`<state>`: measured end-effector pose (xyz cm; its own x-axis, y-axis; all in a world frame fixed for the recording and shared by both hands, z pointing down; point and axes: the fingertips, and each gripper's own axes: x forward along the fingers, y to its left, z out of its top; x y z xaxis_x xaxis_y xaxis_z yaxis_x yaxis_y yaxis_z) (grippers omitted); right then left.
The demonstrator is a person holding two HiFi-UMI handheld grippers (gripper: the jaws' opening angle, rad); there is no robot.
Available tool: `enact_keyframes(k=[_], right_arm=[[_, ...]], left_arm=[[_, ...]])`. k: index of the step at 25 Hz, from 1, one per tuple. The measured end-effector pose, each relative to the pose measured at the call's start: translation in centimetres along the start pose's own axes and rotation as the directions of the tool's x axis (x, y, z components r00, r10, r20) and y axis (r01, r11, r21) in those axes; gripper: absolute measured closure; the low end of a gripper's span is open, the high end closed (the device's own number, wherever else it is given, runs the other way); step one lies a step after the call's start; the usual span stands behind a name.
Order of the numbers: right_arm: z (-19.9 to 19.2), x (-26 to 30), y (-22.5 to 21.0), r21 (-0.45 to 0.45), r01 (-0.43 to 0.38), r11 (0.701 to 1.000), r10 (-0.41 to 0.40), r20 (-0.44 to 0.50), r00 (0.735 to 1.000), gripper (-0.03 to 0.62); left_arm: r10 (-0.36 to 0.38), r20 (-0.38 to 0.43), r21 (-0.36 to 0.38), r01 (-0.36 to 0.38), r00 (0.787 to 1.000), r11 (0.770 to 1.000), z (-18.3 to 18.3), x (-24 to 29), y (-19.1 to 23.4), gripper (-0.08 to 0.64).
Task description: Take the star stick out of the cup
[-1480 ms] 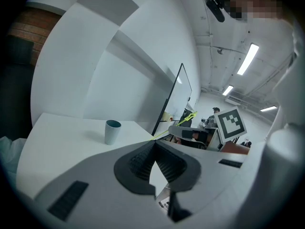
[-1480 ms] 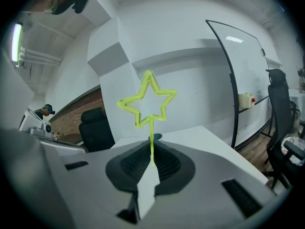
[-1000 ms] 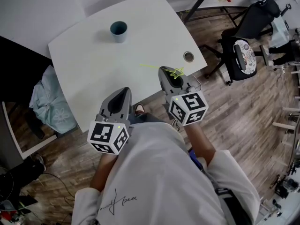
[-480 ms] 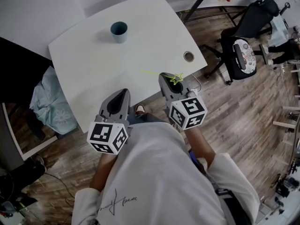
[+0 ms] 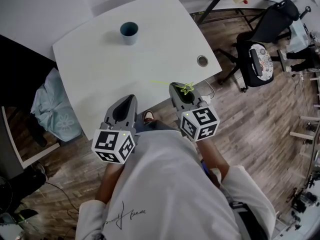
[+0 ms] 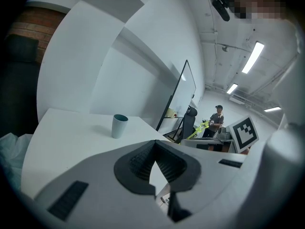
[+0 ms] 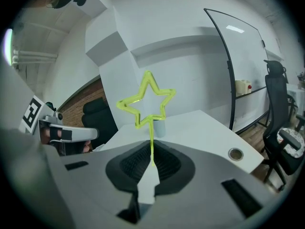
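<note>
1. The star stick (image 7: 152, 140) is being held upright by the right gripper (image 7: 150, 166), with the fingers closed on its thin stem below the star.
2. It is being held by the near edge of the bench (image 5: 100, 69), well apart from the cup (image 5: 129, 33).
3. It is being judged light, thin and probably smooth, so likely to pivot or bend. The stem close to the star is being judged the best place to hold it.
4. The left gripper (image 6: 153, 151) is being held with its fingers closed on nothing.

- White table (image 5: 100, 64), with rounded corners.
- Blue-grey cup (image 5: 129, 33), upright near the far edge.
- Round cable grommet (image 5: 202, 60), set in by the right corner.
</note>
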<state>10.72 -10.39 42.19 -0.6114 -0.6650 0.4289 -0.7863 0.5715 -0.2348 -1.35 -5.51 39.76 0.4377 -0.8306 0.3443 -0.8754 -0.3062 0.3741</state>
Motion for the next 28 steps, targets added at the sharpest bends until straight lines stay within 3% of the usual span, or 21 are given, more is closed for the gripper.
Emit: enact_keyframes(k=[28], right_arm=[[0.10,-0.04,0.35,-0.066,-0.053,0.996,0.049,-0.048,0.998,0.569]], left_arm=[[0.011,-0.006,-0.005,-0.011,1.000,1.000,-0.58,-0.80,0.67,0.558]])
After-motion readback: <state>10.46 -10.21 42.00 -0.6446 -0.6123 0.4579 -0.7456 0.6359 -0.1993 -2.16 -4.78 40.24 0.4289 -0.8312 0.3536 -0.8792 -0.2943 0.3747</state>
